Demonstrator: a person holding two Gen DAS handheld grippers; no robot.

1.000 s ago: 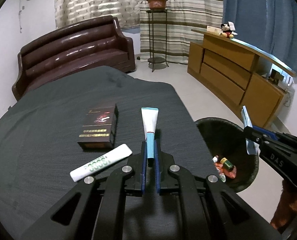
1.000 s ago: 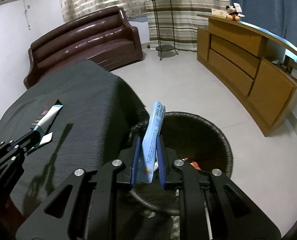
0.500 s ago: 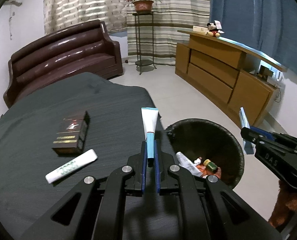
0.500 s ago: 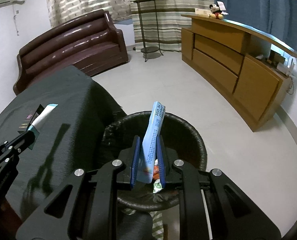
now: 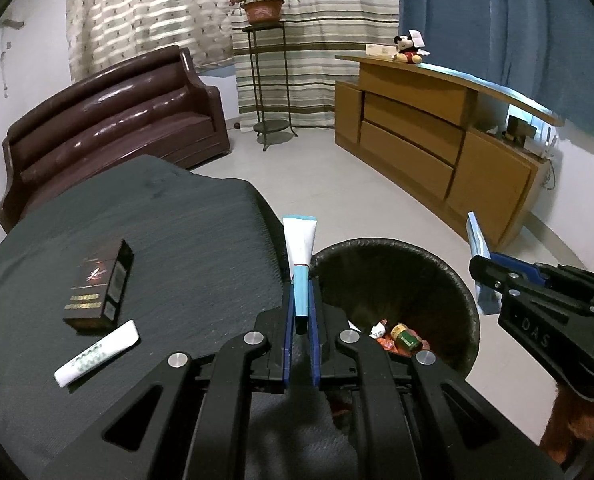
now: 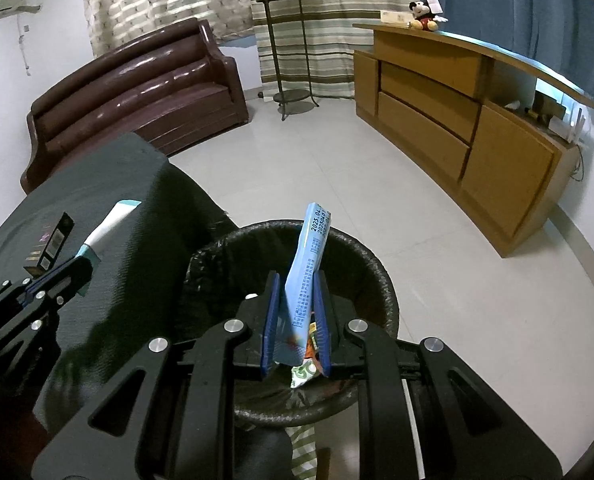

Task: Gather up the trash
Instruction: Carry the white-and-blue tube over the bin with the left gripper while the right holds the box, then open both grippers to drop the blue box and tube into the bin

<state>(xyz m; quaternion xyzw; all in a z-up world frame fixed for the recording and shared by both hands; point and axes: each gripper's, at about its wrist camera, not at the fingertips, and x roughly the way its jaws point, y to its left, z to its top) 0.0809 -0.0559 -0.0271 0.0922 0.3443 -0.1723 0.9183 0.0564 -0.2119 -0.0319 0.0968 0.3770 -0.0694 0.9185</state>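
My left gripper (image 5: pixel 300 300) is shut on a white and blue tube (image 5: pixel 300 248), held at the table's right edge, beside the black trash bin (image 5: pixel 437 264). My right gripper (image 6: pixel 296 300) is shut on a light blue packet (image 6: pixel 311 256) and holds it over the bin (image 6: pixel 369 264). Several bits of trash (image 5: pixel 401 336) lie in the bin. A dark box (image 5: pixel 99 286) and a white stick packet (image 5: pixel 97 354) lie on the dark table (image 5: pixel 177 240).
A brown sofa (image 5: pixel 109 128) stands behind the table. A wooden sideboard (image 5: pixel 437 136) is at the right. A metal plant stand (image 5: pixel 269 88) is by the curtains. Pale floor surrounds the bin.
Both grippers have moved right toward the bin. The tube has come from over the table to its right edge. The blue packet now sits over the bin's opening.
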